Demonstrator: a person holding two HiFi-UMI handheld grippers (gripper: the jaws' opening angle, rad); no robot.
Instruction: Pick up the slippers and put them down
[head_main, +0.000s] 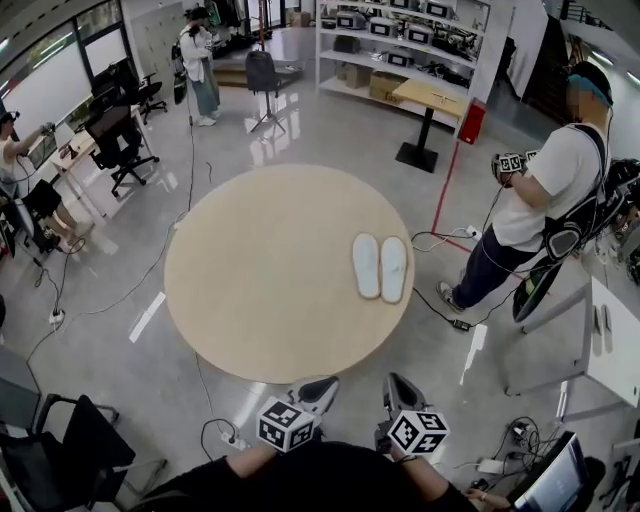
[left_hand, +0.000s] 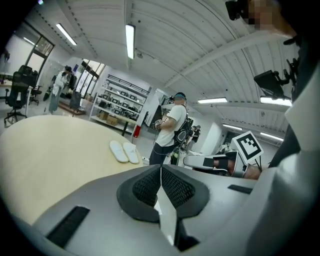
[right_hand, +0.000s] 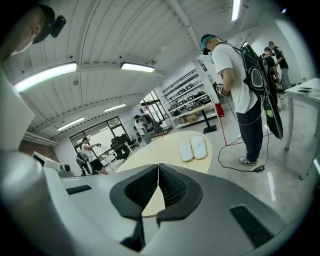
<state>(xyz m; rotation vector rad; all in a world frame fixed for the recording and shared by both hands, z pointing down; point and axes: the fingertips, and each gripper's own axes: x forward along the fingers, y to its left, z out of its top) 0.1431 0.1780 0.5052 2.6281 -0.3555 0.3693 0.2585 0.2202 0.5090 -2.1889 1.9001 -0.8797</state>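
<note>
Looking down from the head view, we see a round, pale table (head_main: 250, 290) with the pair of white slippers (head_main: 380, 267) lying on it toward its right side. The two slippers lie side by side and seem to touch along their length, though the picture is too small for us to be sure of it.

The left gripper (head_main: 320, 388) and the right gripper (head_main: 397, 385) sit next to each other at the table's near edge, close to the body and well apart from the slippers. In the left gripper view the black pads are pressed together with nothing between them. The right gripper view shows the same: jaws closed on themselves, empty, with the slippers far off on the tabletop beyond.

To the right of the table, on the grey floor, a person in a white shirt (head_main: 545, 195) stands with a backpack. Shelving (head_main: 400, 45) lines the far wall.
</note>
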